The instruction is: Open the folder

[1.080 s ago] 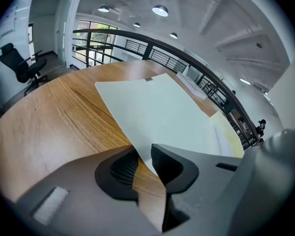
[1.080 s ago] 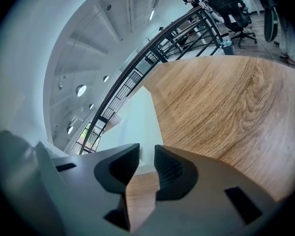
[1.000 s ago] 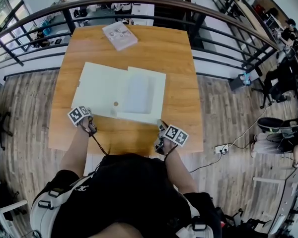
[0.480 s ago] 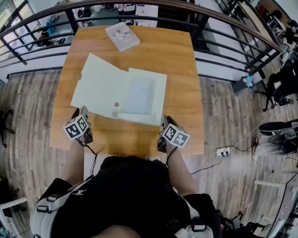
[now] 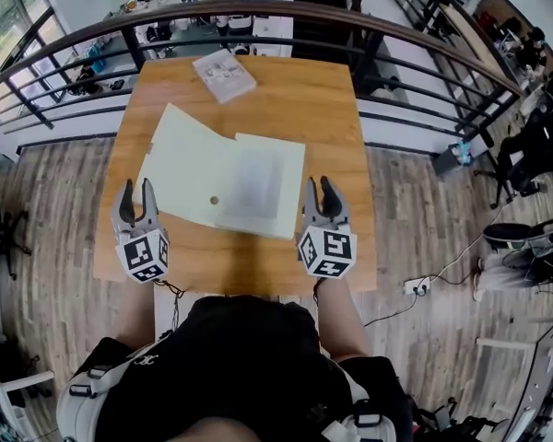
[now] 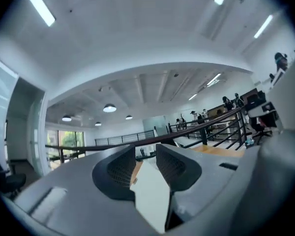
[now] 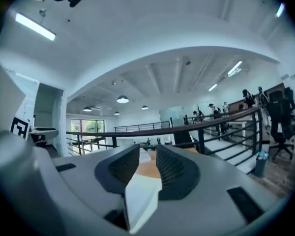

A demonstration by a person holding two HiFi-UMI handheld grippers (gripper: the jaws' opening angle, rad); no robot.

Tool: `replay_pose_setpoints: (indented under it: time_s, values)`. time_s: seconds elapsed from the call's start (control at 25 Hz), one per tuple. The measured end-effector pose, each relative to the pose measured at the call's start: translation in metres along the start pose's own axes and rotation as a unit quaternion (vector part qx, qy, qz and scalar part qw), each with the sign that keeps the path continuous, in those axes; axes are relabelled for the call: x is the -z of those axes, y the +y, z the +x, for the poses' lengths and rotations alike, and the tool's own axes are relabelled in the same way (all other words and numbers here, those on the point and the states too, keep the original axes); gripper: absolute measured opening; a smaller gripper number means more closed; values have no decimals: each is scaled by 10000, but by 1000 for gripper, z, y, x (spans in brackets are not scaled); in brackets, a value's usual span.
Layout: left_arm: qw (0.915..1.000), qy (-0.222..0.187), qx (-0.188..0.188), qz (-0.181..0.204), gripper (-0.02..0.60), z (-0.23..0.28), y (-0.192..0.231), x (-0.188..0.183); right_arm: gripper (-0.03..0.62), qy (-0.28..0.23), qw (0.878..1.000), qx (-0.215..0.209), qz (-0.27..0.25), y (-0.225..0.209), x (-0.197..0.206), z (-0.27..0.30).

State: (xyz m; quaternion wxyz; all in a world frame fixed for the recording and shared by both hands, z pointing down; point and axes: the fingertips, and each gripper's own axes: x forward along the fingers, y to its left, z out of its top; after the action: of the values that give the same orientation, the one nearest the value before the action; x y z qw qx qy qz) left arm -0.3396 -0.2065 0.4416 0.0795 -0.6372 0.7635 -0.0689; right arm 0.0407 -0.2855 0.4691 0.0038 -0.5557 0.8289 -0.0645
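The left gripper (image 5: pixel 135 191) hangs over the lower-left edge of the table (image 5: pixel 336 109), pointing towards the top of the frame. Its marker cube (image 5: pixel 146 254) faces the head camera. In its own view the dark ribbed pads (image 6: pixel 119 170) stand apart with only open air between them. These jaws have just been closing a little, and they pinch nothing. The right gripper (image 5: pixel 320 190) sits at the same height in the frame, just right of the folder's lower-right corner. Its jaws are also spread and empty, and a strip of wooden tabletop shows through the gap in its own view.

The folder (image 5: pixel 189 159) lies open in the middle of the table, between the two grippers and slightly above them in the frame; neither gripper touches it. It is pale cream. The left cover is swung out, with its far corner pointing to the upper left. The right half is a squarer panel carrying a faint greyish rectangle, either a sleeve or a sheet. A small round brown dot (image 5: pixel 214 201) sits near the fold at the lower edge.

A booklet (image 5: pixel 223 74) lies tilted at the far end of the table, well apart from the folder. A dark curved railing (image 5: pixel 258 5) runs across the top of the frame beyond it.
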Motion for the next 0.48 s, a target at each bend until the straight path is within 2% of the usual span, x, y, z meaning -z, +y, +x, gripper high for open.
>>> replay_pose_setpoints:
  time_s: [0.08,0.16,0.2,0.36,0.48]
  values:
    - [9979,-461,215,393,101,-6,-28,-28,98,-384,9989,-125,-234,15,-27,-2]
    - [9946,-698,532,561,63,-8,-60,-40,97,-658,9964,-265,-456,31,-42,-2]
    - [9939,-677,713,501,49,-6,-75,-39,96,-744,9952,-314,-555,38,-45,-1]
    - [9904,-362,1336,-21,5,-4,-124,-22,6,-847,9926,-396,-771,59,-38,-3]
    - [9854,-153,1683,-198,5,-8,-150,-13,6,-799,9920,-521,-830,73,-25,-6]
